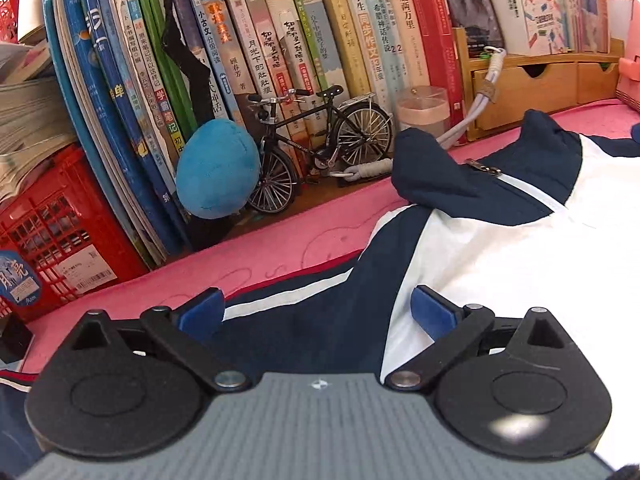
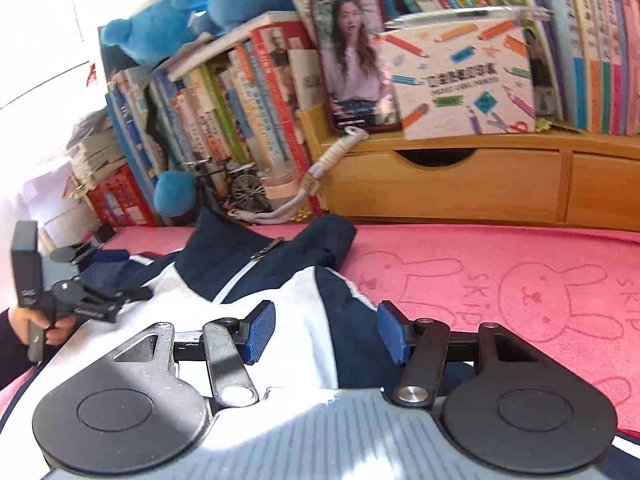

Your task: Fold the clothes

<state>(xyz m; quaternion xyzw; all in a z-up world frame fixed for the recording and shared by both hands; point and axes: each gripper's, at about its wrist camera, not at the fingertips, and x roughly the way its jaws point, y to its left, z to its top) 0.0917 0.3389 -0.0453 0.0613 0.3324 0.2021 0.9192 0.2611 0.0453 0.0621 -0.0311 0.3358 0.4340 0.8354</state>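
A navy and white zip jacket (image 1: 500,260) lies front-up on a pink rabbit-print towel (image 1: 280,248), its navy collar (image 1: 440,168) towards the books. My left gripper (image 1: 318,306) is open just above the navy shoulder and sleeve on the jacket's left side, its blue pads (image 1: 204,308) wide apart. In the right wrist view the jacket (image 2: 296,292) stretches leftward. My right gripper (image 2: 326,330) hangs open over its other shoulder, with cloth below the pads but not pinched. The left gripper (image 2: 120,276) shows at the far left, held by a hand (image 2: 56,326).
Upright books (image 1: 260,60) line the back. Before them stand a model bicycle (image 1: 316,148), a blue plush ball (image 1: 216,168), a red crate (image 1: 60,240) and a wooden drawer unit (image 2: 460,184) with a grey cord (image 2: 320,176) hanging off it. Bare pink towel (image 2: 500,280) lies right of the jacket.
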